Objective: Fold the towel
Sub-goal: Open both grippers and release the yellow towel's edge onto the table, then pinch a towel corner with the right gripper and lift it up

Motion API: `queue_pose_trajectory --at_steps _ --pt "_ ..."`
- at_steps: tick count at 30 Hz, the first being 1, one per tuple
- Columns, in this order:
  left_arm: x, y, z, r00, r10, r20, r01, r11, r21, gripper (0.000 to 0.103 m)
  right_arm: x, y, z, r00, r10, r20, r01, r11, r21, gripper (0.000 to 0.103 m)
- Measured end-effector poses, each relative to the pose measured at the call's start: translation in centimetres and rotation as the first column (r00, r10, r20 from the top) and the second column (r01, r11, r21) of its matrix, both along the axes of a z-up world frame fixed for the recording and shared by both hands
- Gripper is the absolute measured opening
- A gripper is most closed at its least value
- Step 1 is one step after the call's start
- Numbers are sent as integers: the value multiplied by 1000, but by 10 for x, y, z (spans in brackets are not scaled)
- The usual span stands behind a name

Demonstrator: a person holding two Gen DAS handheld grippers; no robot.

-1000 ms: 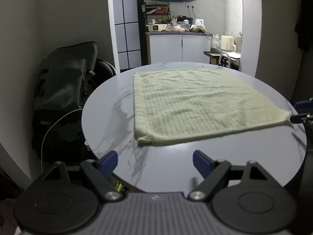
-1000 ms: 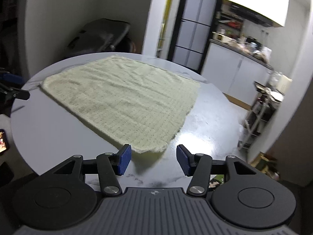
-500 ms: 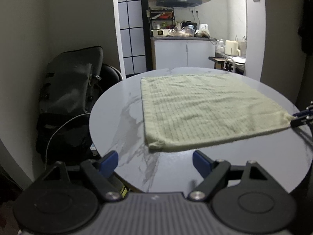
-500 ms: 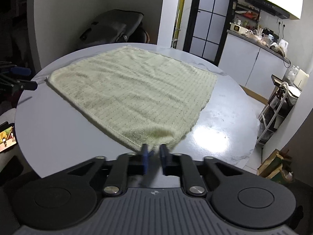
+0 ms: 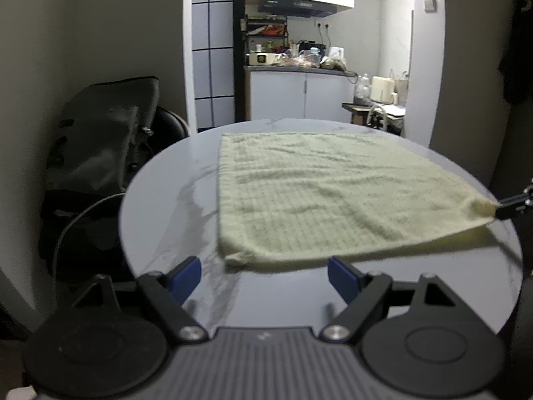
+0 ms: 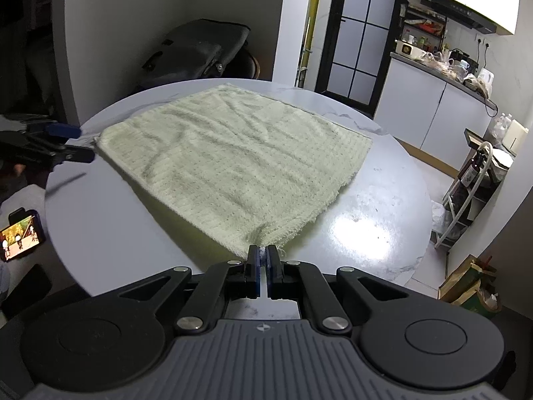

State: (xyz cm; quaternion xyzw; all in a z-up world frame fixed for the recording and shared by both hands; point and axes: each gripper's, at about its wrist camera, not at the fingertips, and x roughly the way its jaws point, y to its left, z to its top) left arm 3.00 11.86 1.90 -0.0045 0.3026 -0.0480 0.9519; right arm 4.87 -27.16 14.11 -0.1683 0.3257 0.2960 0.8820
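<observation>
A pale green towel (image 5: 333, 196) lies spread flat on the round marble table (image 5: 173, 200). My right gripper (image 6: 263, 256) is shut on the towel's (image 6: 240, 163) near corner, which is pinched between the blue pads and raised a little. In the left wrist view that right gripper (image 5: 499, 207) holds the lifted corner at the far right. My left gripper (image 5: 265, 275) is low at the table's edge with its jaws closing. The towel's near-left corner lies just ahead, between the fingers, and no pad touches it. The right wrist view shows this left gripper (image 6: 80, 143) beside that same corner.
A black bag (image 5: 100, 140) rests on a chair left of the table. Behind are a kitchen counter (image 5: 293, 70) and a small rack (image 6: 476, 180). A lit phone (image 6: 20, 236) sits low at the left, and a paper bag (image 6: 466, 283) stands on the floor at the right.
My right gripper went from open to shut on the towel's near corner and raised it slightly. The left gripper came closer to the other near corner, and its fingers stand a little narrower.
</observation>
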Motion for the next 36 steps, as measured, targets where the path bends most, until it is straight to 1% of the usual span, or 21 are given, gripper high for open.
queue_pose_trajectory --at_steps 1,3,5,6,8,12,17,22,28,32,36 --pt "4 -1 1 1000 -3 3 3 1000 -6 71 -2 -1 1 1000 1 0 -1 1000 -3 4" --pt "11 -2 2 1000 -8 9 8 1000 -20 65 -5 -3 4 1000 -3 -1 3 1000 -7 4" --pt "20 1 1 1000 -5 0 5 999 -53 53 -8 -6 7 1000 -10 0 10 1000 -11 4" --pt "24 3 0 1000 -3 -4 3 998 -68 51 -9 -8 8 1000 -13 0 13 1000 -11 4" --pt "30 5 -4 1000 3 -12 -4 997 -71 43 -11 -11 10 1000 -17 -3 17 1000 -12 4" --pt "33 5 -5 1000 -7 -21 6 999 -49 41 -12 -12 15 1000 -21 -2 21 1000 -10 4" --pt "25 10 -4 999 -25 -34 24 999 -24 40 -5 -10 26 1000 -18 18 18 1000 7 4" --pt "21 16 -3 999 -23 -38 22 999 -33 40 3 -3 38 999 -1 50 1 1000 19 4" --pt "21 23 7 1000 3 -24 -4 999 -38 40 14 10 55 995 23 99 -26 999 30 4" --pt "19 27 11 1000 5 -22 -6 999 -42 40 25 29 67 990 46 131 -50 998 29 4" --pt "19 30 13 1000 24 -17 -25 999 -37 40 36 44 74 988 55 144 -61 998 34 4"
